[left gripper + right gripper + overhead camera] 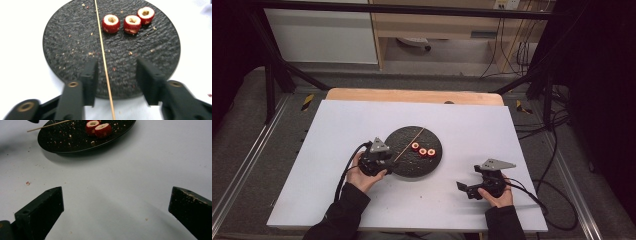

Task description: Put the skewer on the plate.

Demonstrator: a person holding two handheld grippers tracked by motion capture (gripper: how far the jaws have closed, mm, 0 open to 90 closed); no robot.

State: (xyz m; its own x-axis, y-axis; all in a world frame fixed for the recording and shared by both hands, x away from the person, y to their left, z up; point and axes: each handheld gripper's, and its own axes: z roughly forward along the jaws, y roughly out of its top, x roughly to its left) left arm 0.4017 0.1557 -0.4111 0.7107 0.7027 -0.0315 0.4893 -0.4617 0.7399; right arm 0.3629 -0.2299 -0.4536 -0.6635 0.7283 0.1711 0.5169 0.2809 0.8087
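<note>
A round black plate (427,165) (70,45) sits mid-table with three red cored fruit pieces (423,150) (132,24) in a row on it. A thin wooden skewer (409,144) (102,50) lies across the plate. My left gripper (390,161) (116,66) hovers over the plate's near left edge. Its jaws stand apart with the skewer between them, closer to the left jaw, and no pad presses on it. My right gripper (468,177) (116,195) is open over the bare white table, to the right of the plate (65,142). It has nothing between its jaws.
Crumbs dot the plate, and a small red scrap (27,183) lies on the white tabletop (362,120). A wooden strip edges the table's far side (412,95). Black frame bars and cables surround the table.
</note>
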